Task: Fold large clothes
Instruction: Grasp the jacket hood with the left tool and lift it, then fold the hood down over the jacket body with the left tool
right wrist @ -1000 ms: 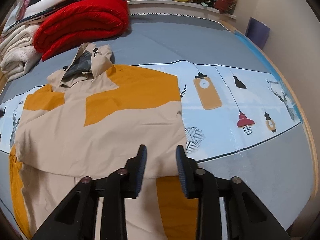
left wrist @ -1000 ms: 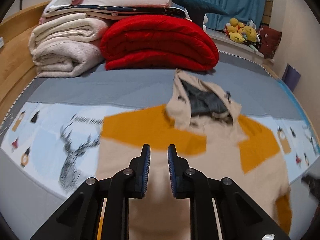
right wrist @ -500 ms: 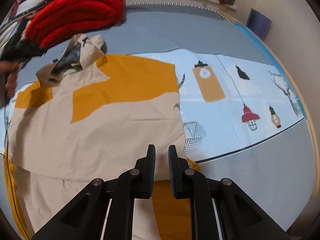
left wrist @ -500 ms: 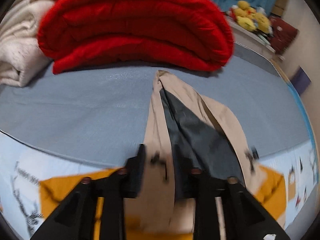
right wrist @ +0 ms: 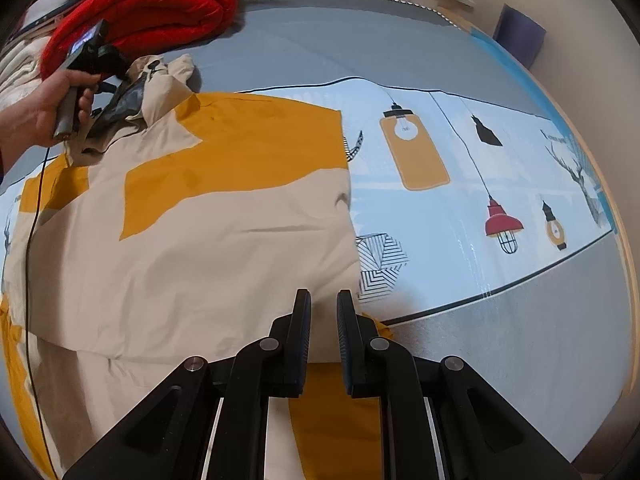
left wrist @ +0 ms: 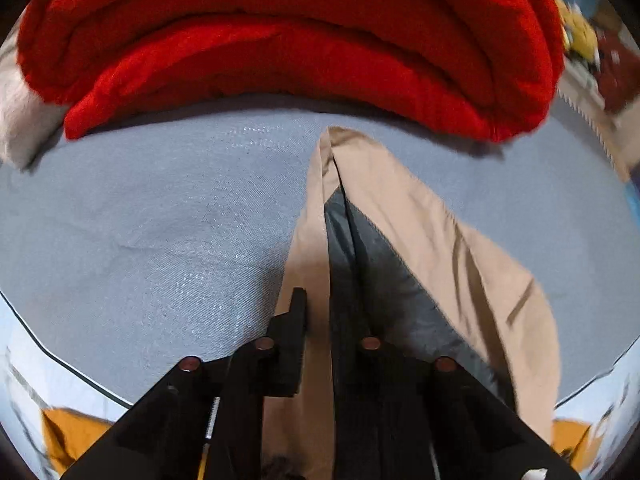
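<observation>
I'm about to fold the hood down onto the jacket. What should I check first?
1. Left gripper shut on hood edge: ok.
2. Right gripper gripping jacket hem: cannot tell; a gap shows between the jaws.
3. Jacket body flat on bed: ok.
4. Hood apart from red blanket: ok.
5. Cable clear of jacket: not ok; it hangs across one side.

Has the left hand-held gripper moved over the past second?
Yes. The left hand-held gripper moved forward from over the jacket's chest to its hood, toward the red blanket, which now fills the top of its view. It is shut on the hood.
</observation>
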The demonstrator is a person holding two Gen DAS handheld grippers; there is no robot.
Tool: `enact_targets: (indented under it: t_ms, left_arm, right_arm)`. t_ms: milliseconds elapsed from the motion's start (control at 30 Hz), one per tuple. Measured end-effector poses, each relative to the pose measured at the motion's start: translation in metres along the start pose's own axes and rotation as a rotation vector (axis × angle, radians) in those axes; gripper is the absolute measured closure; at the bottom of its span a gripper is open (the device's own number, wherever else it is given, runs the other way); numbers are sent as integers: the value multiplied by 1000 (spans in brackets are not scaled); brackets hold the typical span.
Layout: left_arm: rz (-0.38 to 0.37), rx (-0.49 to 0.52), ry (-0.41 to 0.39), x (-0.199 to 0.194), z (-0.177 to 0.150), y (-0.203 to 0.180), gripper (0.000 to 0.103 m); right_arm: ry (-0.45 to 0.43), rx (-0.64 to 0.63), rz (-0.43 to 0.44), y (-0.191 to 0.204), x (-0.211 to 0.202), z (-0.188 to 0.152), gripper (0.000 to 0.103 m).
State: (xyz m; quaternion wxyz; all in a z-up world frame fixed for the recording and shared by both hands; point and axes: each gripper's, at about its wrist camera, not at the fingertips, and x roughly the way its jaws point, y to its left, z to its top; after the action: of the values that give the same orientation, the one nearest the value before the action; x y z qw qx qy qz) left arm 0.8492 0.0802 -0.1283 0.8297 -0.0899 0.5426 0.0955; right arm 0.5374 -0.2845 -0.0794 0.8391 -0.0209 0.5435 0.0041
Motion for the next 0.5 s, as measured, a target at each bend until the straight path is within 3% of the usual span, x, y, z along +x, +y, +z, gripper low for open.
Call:
enact_targets:
  t_ms: [100, 233, 367, 500]
  left_arm:
    - [-20, 34, -50, -28, -5, 4, 100]
    - [-105, 138, -145, -101, -35, -5, 101]
    - [-128, 298, -258, -183, -97, -13, 101]
    - [-119, 376, -344, -252, -183, -1, 101]
  right_arm:
    - [-2, 20, 8, -4, -3, 2, 88]
    - [-26, 39, 24, -5, -15, 5, 88]
    - [-62, 62, 51, -3, -33, 7, 88]
    - [-94, 95, 80, -3, -49, 5, 88]
